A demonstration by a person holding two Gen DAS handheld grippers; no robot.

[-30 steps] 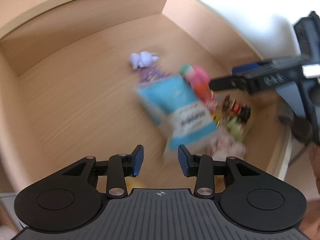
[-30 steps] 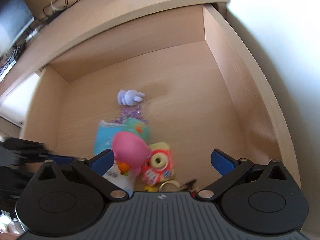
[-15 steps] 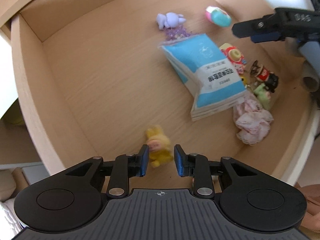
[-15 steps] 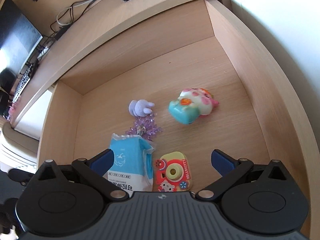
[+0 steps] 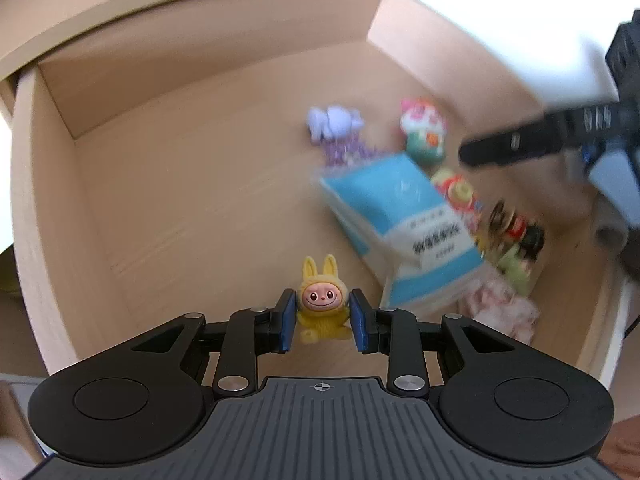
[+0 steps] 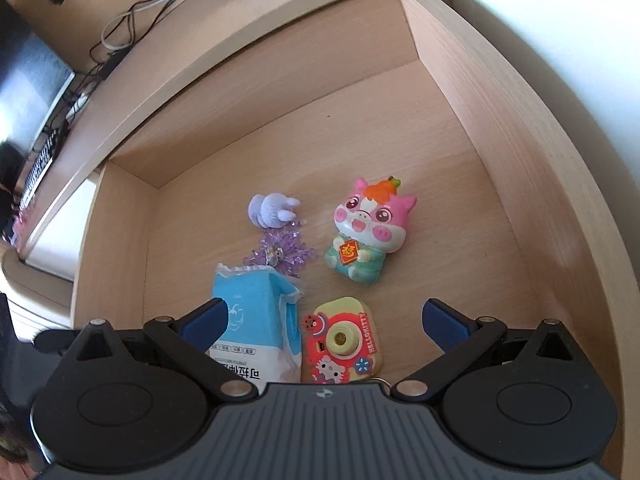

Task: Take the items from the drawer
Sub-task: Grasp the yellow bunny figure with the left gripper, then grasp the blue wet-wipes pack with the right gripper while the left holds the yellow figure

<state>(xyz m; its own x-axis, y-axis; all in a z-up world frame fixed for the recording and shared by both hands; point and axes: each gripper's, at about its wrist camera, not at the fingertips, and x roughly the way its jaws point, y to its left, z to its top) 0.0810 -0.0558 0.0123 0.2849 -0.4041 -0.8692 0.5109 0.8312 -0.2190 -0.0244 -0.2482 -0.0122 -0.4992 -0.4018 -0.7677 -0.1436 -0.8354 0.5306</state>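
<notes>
The wooden drawer (image 5: 160, 200) stands pulled out below both grippers. My left gripper (image 5: 322, 318) is shut on a small yellow bunny doll (image 5: 320, 298), which faces the camera, upright between the blue pads. A blurred blue-and-white tissue pack (image 5: 404, 220) lies to its right. My right gripper (image 6: 324, 312) hangs open above the tissue pack (image 6: 252, 312) and a red toy camera (image 6: 344, 340), holding nothing. Its black finger (image 5: 520, 140) shows at the right of the left wrist view. A pink pig toy (image 6: 368, 232) lies face-up further in.
A purple plush bunny (image 6: 272, 210) and a purple crystal charm (image 6: 280, 256) lie behind the pack. Small figures (image 5: 516, 236) and a pink-white cloth (image 5: 504, 308) sit near the drawer's front right. A desk top with cables (image 6: 120, 28) and a monitor (image 6: 28, 80) lies beyond.
My left gripper's jaws have narrowed onto the yellow doll, which now sits upright between the pads. The pink pig toy, close to my right gripper a second ago, now lies on the drawer floor.
</notes>
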